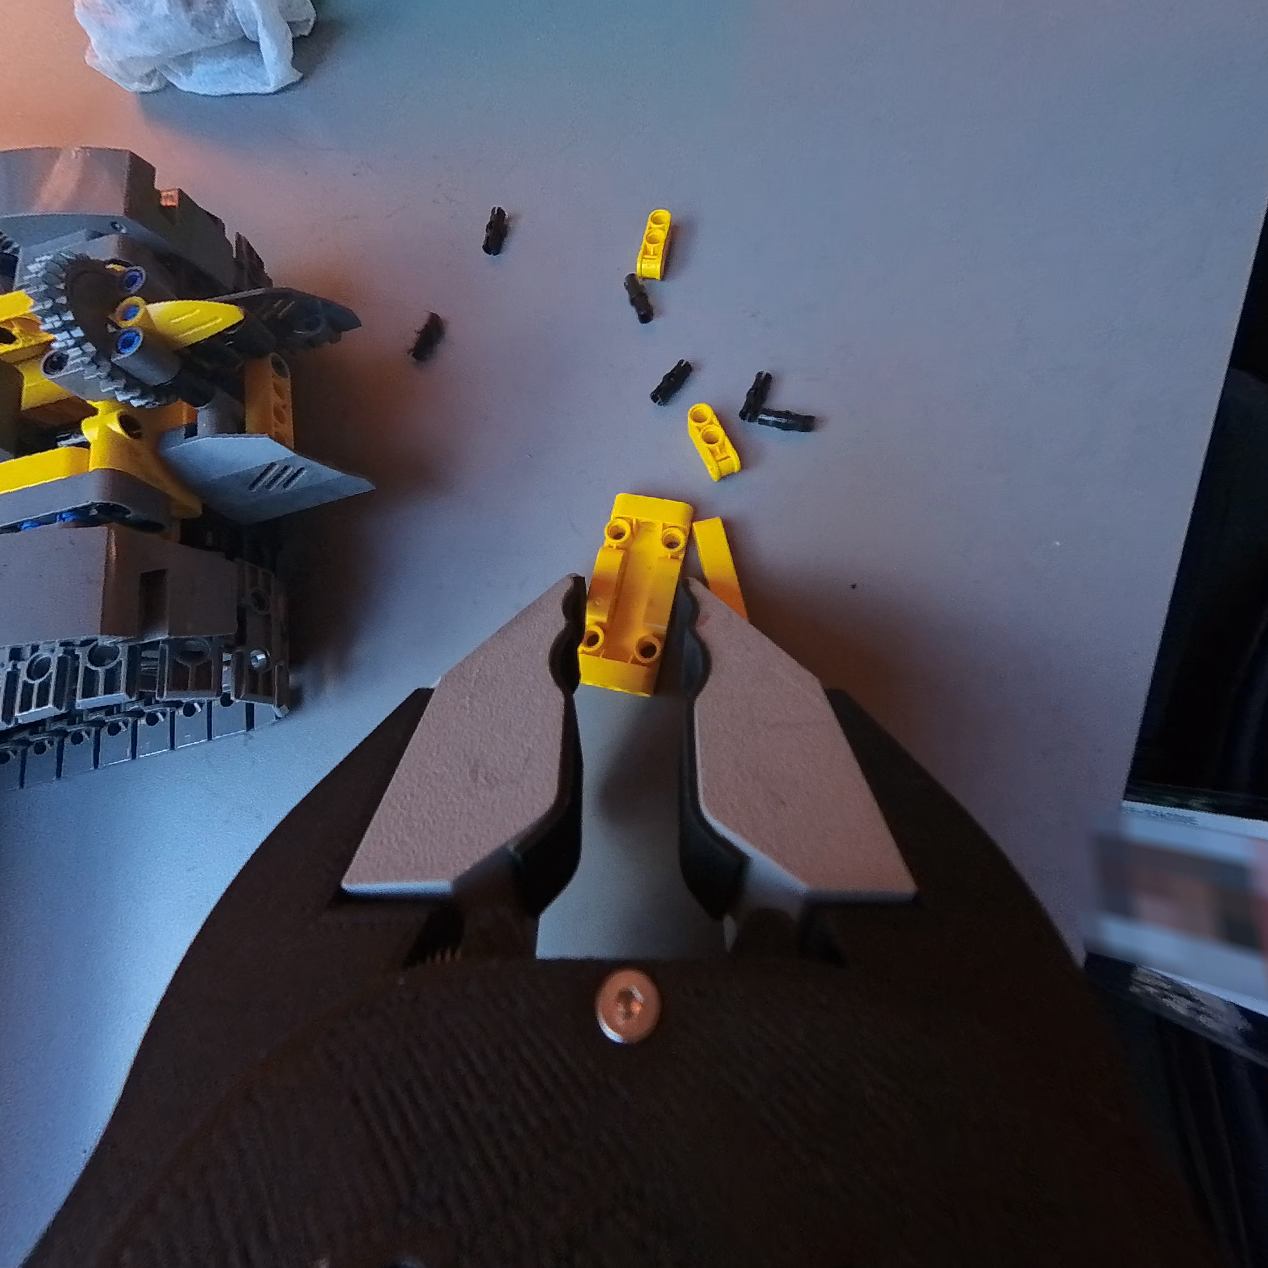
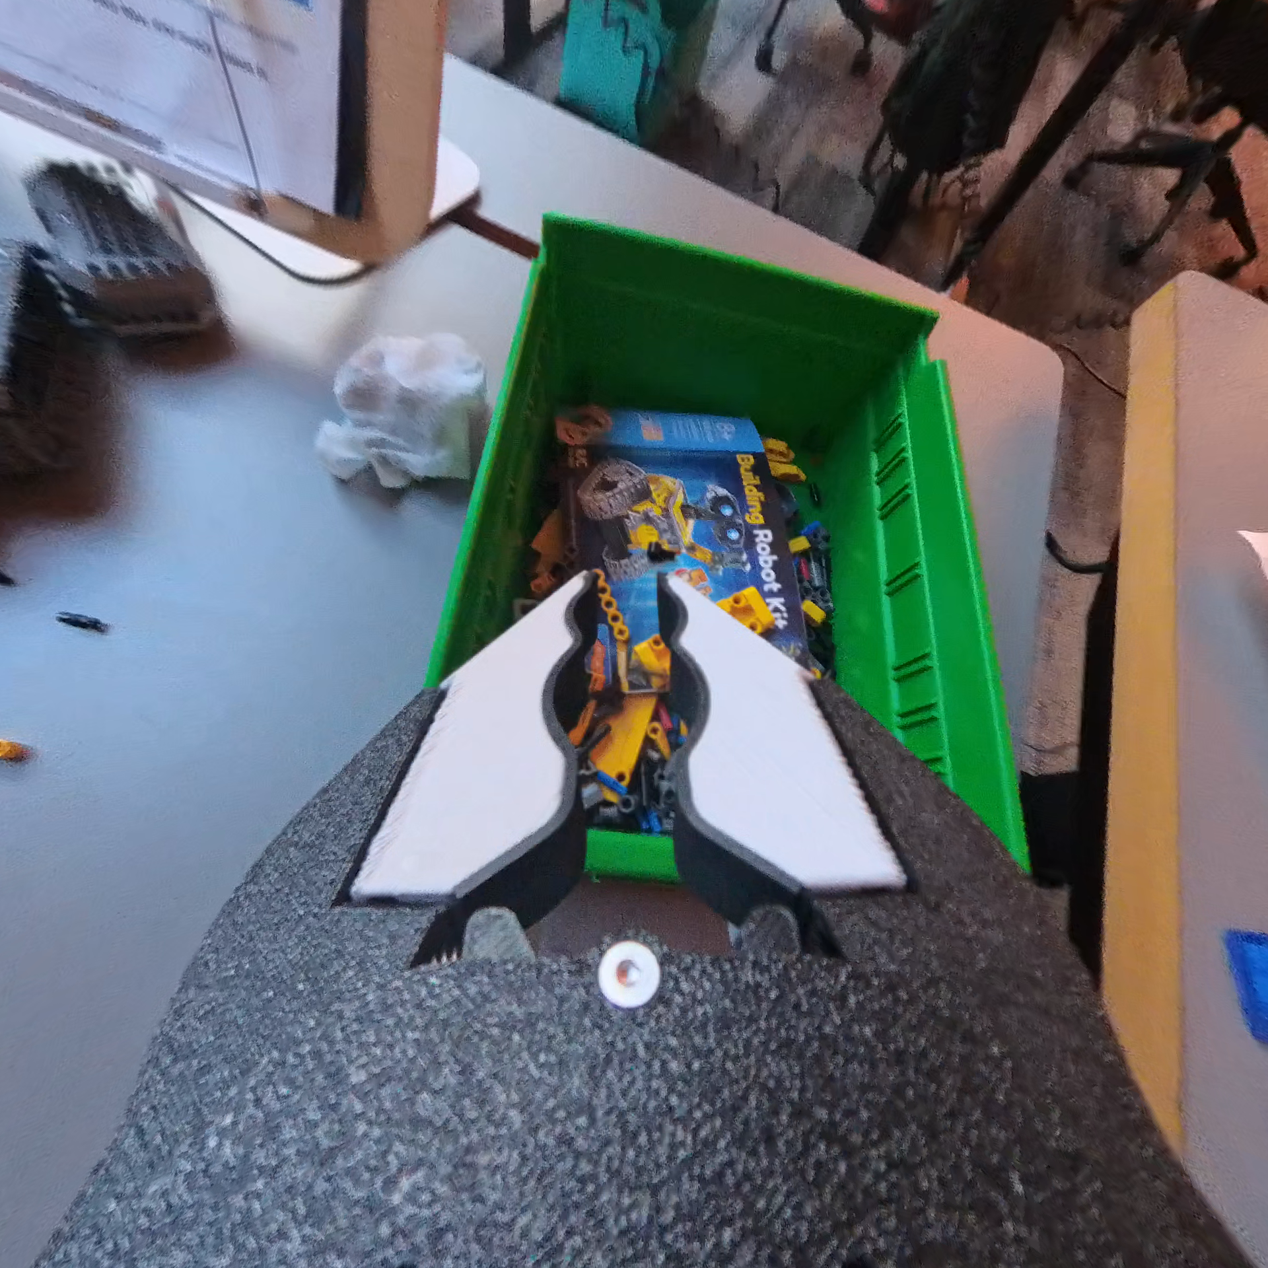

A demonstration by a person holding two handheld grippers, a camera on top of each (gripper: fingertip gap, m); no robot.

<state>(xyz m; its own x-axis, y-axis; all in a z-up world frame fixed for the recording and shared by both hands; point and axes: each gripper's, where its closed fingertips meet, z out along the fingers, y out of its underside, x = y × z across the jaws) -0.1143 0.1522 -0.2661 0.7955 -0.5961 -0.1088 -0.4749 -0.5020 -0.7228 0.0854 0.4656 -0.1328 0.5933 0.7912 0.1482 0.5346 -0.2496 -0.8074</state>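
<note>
My left gripper (image 1: pixel 628 593) has its fingers on both sides of a yellow panel piece (image 1: pixel 635 597) that lies on the grey table (image 1: pixel 926 240); whether they press it I cannot tell. Just right of this panel lies a thin yellow strip (image 1: pixel 717 559). Beyond the panel, two small yellow connectors (image 1: pixel 713 440) and several black pins (image 1: pixel 671 382) lie scattered. Left of the panel stands a tracked brick model (image 1: pixel 137 446).

My right gripper (image 2: pixel 626 583) hangs over a green bin (image 2: pixel 741 329), fingers parted and holding nothing. Inside the bin a blue booklet (image 2: pixel 686 521) rests on loose bricks (image 2: pixel 628 755). Left of the bin lies a crumpled white tissue (image 2: pixel 408 412).
</note>
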